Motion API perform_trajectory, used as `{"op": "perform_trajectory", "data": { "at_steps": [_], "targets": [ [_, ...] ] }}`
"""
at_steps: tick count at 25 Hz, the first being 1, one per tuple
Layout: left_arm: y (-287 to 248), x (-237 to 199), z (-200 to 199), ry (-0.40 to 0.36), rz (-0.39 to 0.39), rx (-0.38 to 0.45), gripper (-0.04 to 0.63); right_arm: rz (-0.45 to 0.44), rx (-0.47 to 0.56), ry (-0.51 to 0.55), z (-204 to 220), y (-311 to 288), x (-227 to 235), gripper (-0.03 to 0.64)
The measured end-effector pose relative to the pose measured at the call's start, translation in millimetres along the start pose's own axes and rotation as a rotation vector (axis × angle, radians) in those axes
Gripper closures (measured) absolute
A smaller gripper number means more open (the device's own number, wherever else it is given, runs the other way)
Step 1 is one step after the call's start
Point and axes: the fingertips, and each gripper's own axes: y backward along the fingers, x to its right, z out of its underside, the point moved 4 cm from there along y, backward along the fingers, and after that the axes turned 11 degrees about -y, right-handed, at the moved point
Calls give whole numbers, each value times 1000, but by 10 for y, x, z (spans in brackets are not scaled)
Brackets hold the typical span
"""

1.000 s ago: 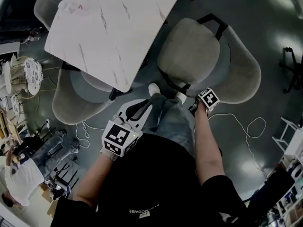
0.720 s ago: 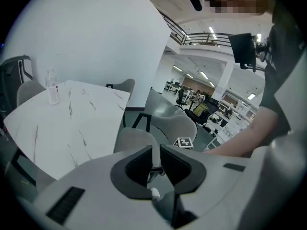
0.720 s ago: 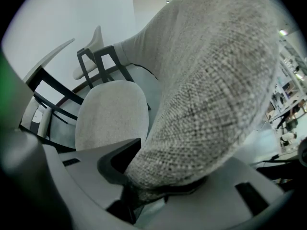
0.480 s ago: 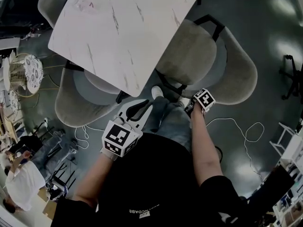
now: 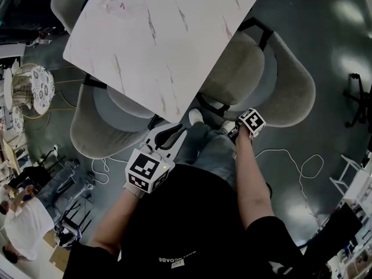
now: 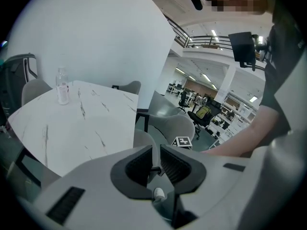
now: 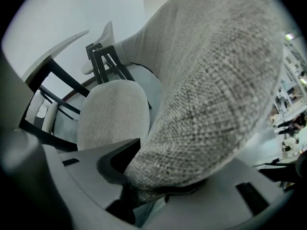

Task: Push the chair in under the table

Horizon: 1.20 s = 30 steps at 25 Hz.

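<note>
A grey upholstered chair [image 5: 290,92] stands at the right corner of the white marble table [image 5: 157,34], and the table top covers part of its seat [image 5: 238,74]. My right gripper [image 5: 239,130] points steeply down onto the near edge of the backrest. In the right gripper view the woven backrest [image 7: 211,90] fills the space between the jaws, and my right gripper [image 7: 158,186] is shut on it. My left gripper [image 5: 181,131] hangs in front of my body, shut and holding nothing. In its own view the left gripper [image 6: 154,150] points toward the table [image 6: 72,128].
A second grey chair [image 5: 87,132] is tucked under the table's near left side, and a third [image 5: 67,2] at the far left. A white cable [image 5: 296,161] loops on the dark floor at right. A person [image 5: 23,220] sits at lower left. A clear bottle [image 6: 62,86] stands on the table.
The chair has slid further under the table, whose top now covers more of the seat. My right gripper went with the backrest. The left gripper has kept its place in the view.
</note>
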Motion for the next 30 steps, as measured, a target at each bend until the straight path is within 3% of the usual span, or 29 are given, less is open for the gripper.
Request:
{"op": "perform_trajectory", "data": {
  "at_steps": [16, 22, 27, 30],
  "targets": [
    [37, -33, 27, -8, -4, -2, 543, 25, -3, -28, -37, -51, 2, 445],
    [-32, 113, -27, -34, 39, -14, 545, 18, -30, -71, -39, -64, -2, 443],
    [-116, 368, -134, -95, 65, -22, 543, -22, -104, -127, -24, -1, 5, 411],
    [-156, 455, -186, -82, 61, -12, 543, -69, -126, -156, -53, 159, -4, 388]
  ]
}}
